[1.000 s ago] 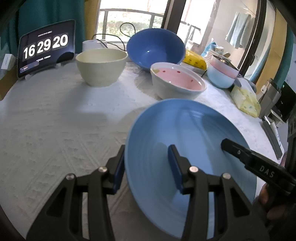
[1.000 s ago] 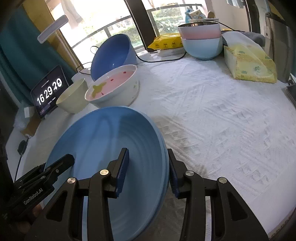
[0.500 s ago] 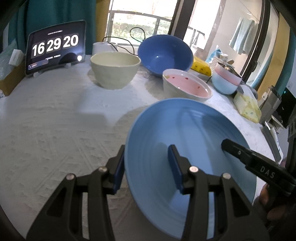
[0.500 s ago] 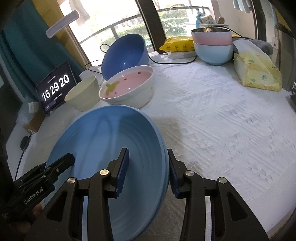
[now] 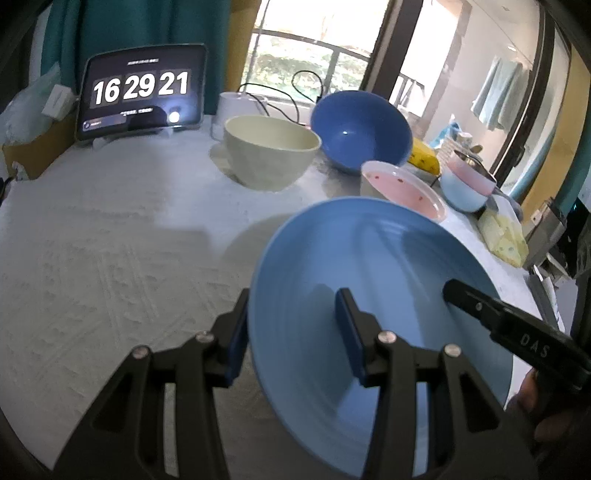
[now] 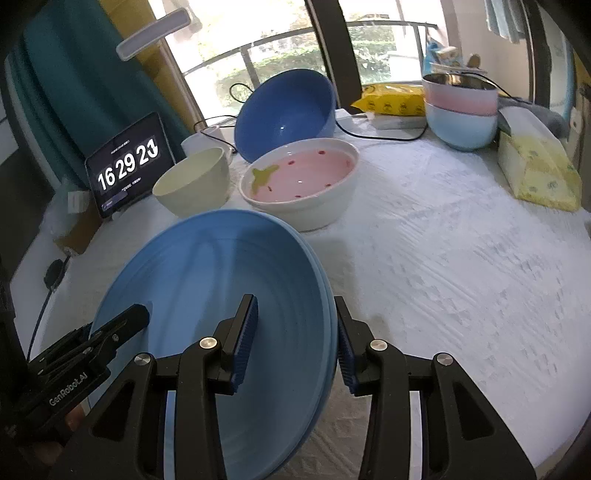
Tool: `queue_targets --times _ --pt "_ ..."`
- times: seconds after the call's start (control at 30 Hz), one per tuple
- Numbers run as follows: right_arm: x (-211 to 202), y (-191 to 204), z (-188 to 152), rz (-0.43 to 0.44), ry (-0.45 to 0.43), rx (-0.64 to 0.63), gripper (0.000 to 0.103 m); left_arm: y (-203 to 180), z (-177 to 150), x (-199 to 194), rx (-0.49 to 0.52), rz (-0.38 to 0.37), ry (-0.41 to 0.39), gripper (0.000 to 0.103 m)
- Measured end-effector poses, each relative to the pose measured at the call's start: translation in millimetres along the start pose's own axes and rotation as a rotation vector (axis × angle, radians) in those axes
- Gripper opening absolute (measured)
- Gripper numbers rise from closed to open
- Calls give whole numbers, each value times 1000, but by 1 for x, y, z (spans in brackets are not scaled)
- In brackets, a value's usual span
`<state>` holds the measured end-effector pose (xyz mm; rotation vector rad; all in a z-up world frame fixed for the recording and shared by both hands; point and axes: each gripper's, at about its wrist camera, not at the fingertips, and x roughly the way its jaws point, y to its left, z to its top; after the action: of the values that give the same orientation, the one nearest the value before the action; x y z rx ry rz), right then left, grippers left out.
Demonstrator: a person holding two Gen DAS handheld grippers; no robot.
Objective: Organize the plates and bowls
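Daylit window [image 5: 295, 48], teal curtain [image 5: 122, 33], white-clothed table [image 5: 110, 240].

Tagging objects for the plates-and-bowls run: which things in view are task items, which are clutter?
Task items: light blue plate, held by left gripper and right gripper; cream bowl; dark blue bowl; pink-lined bowl; stacked pink and pale blue bowls.

Clutter: clock tablet, tissue pack, yellow packet, cables.

bowls [image 6: 299, 184]: 5 | plates [image 6: 207, 295]: 1 | tools [image 6: 295, 332]: 2 | clock tablet [image 6: 127, 166]: 1
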<state>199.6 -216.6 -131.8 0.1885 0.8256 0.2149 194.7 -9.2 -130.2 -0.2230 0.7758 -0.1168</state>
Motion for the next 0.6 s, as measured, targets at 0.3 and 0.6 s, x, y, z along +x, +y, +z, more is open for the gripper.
queue_targets --times 0.3,0.6 --pt "12 31 6 19 15 -44 43 30 4 -7 -41 28 -16 46" --pt "34 77 17 58 36 -122 42 71 10 -15 -113 75 -48 46"
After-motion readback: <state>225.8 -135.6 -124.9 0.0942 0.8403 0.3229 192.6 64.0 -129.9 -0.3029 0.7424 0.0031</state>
